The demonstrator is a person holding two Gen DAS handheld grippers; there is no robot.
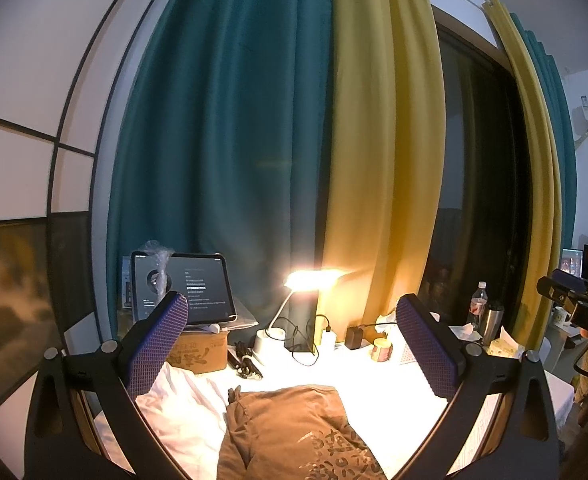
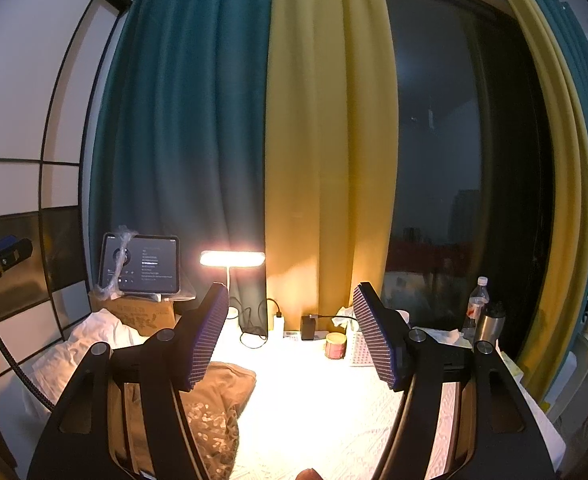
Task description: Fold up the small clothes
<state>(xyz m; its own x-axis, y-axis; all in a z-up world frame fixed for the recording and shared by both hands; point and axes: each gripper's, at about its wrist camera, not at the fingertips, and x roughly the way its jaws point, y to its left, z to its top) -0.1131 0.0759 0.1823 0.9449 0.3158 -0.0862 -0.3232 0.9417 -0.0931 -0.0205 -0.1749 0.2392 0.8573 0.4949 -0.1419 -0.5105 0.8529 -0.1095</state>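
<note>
A brown printed garment point(image 1: 294, 436) lies crumpled on the white-covered table, low in the left wrist view; it also shows at lower left of the right wrist view point(image 2: 214, 408). A white garment point(image 1: 182, 408) lies bunched to its left, also seen in the right wrist view point(image 2: 98, 344). My left gripper point(image 1: 294, 344) is open and empty, held above the brown garment. My right gripper point(image 2: 292, 340) is open and empty, held above the table to the right of the brown garment.
A lit desk lamp point(image 1: 313, 278) stands at the back by the curtains. A tablet point(image 1: 190, 292) rests on a cardboard box point(image 1: 200, 350). Chargers and cables point(image 2: 307, 326), a small jar point(image 2: 335, 345), a water bottle point(image 2: 475, 306) and a steel flask point(image 2: 489, 326) line the back edge.
</note>
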